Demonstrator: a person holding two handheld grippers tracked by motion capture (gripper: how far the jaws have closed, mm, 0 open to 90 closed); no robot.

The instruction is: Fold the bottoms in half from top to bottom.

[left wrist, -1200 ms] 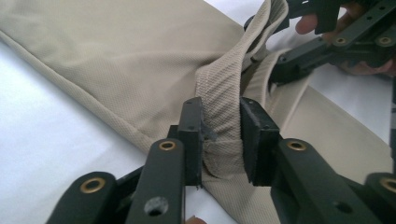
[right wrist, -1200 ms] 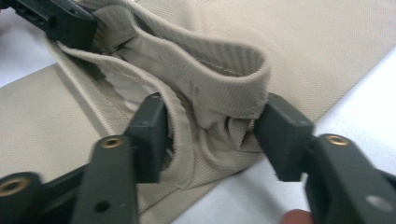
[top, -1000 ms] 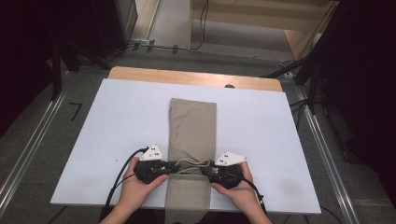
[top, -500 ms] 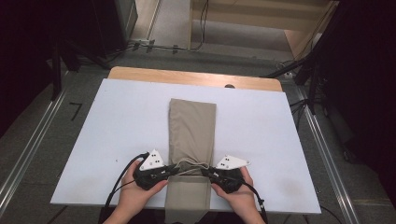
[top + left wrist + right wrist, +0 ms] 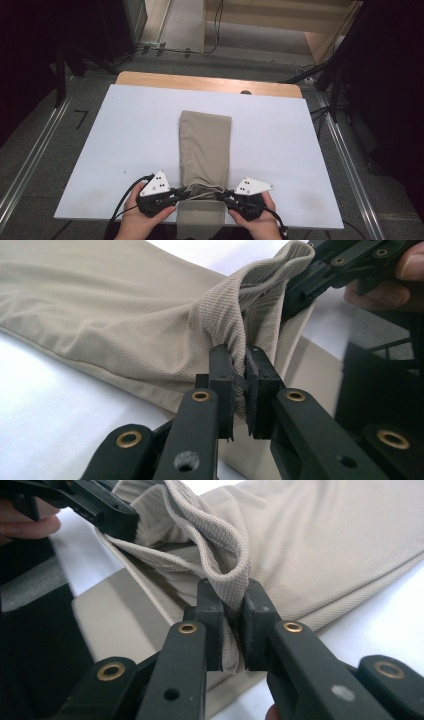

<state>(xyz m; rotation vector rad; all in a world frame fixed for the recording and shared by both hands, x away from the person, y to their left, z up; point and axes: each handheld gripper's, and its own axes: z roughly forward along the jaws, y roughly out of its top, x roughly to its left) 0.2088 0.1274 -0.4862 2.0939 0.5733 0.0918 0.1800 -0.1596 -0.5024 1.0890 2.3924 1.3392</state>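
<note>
A: High view. What lies on the surface (image 5: 125,150)?

B: A long folded beige cloth (image 5: 205,145) runs lengthwise down the middle of the white surface, its near end hanging over the front edge. The left tongs (image 5: 181,192) and the right tongs (image 5: 225,194) meet it from either side near that edge, each carried by a hand (image 5: 137,222). Between them the fabric is gathered into a puckered ridge.

A: Left gripper view. How do the left tongs (image 5: 239,385) stand?

B: Nearly closed, having just been closing: the two black jaws pinch a bunched fold of the cloth (image 5: 125,315), which rises from them and spreads flat to the left over the surface (image 5: 50,415). At upper right the right tongs (image 5: 295,295) grip the same raised edge.

A: Right gripper view. And the right tongs (image 5: 231,620)?

B: Likewise drawn nearly together after closing, clamped on a looped hem of the cloth (image 5: 325,545). The left tongs (image 5: 125,527) hold the fabric at upper left, a fingertip (image 5: 27,522) just behind.
</note>
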